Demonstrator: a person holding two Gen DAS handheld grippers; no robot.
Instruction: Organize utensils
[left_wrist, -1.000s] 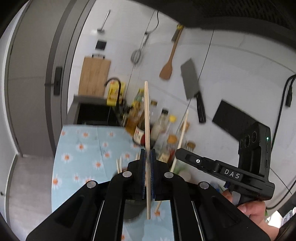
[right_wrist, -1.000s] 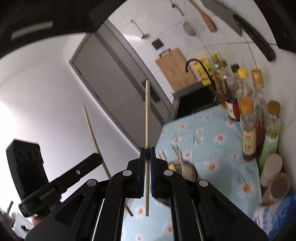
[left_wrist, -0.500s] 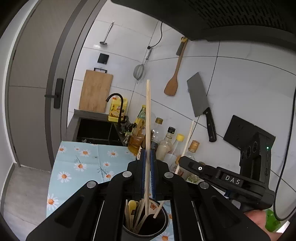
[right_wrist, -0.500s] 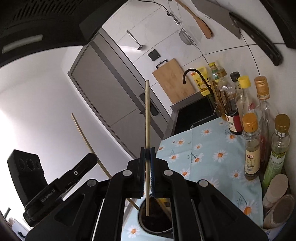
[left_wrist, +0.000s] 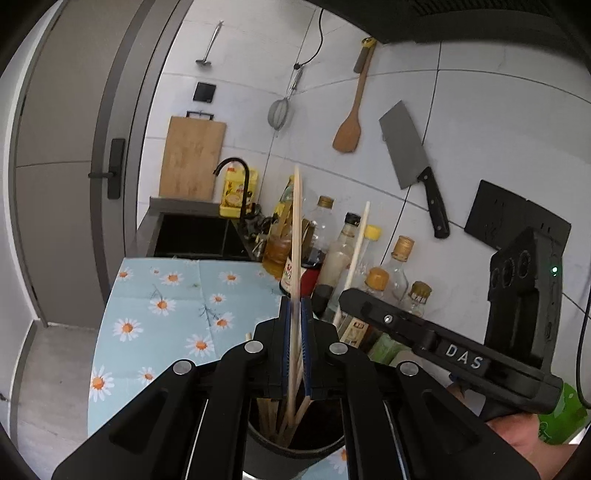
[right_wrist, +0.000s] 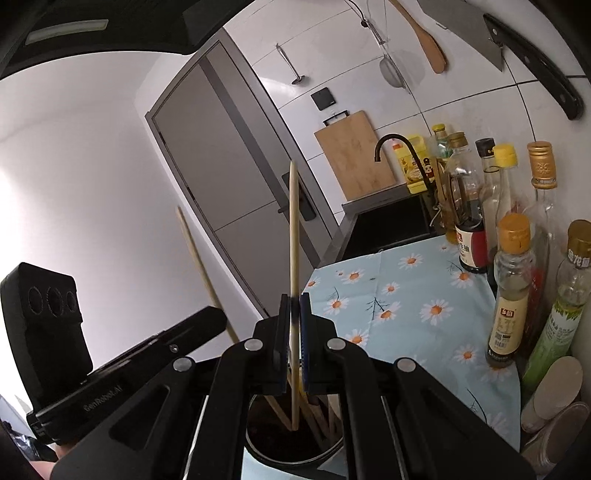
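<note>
My left gripper (left_wrist: 294, 314) is shut on a wooden chopstick (left_wrist: 296, 236) held upright; its lower end reaches into a dark round utensil holder (left_wrist: 295, 452) that holds several wooden utensils. My right gripper (right_wrist: 294, 312) is shut on another chopstick (right_wrist: 293, 229), also upright, with its lower end inside the same holder (right_wrist: 291, 448). Each gripper shows in the other's view: the right one (left_wrist: 443, 350) at right, the left one (right_wrist: 122, 373) at lower left, each with its chopstick.
The holder stands on a blue daisy-print cloth (left_wrist: 166, 314). Sauce and oil bottles (right_wrist: 513, 288) line the wall side. A black sink with faucet (left_wrist: 199, 236) lies beyond. A cleaver (left_wrist: 413, 162), wooden spatula (left_wrist: 349, 129), strainer and cutting board hang on the tiled wall.
Both grippers have come down over the holder. The chopsticks' lower ends, above the cloth before, now sit inside the holder among the other utensils.
</note>
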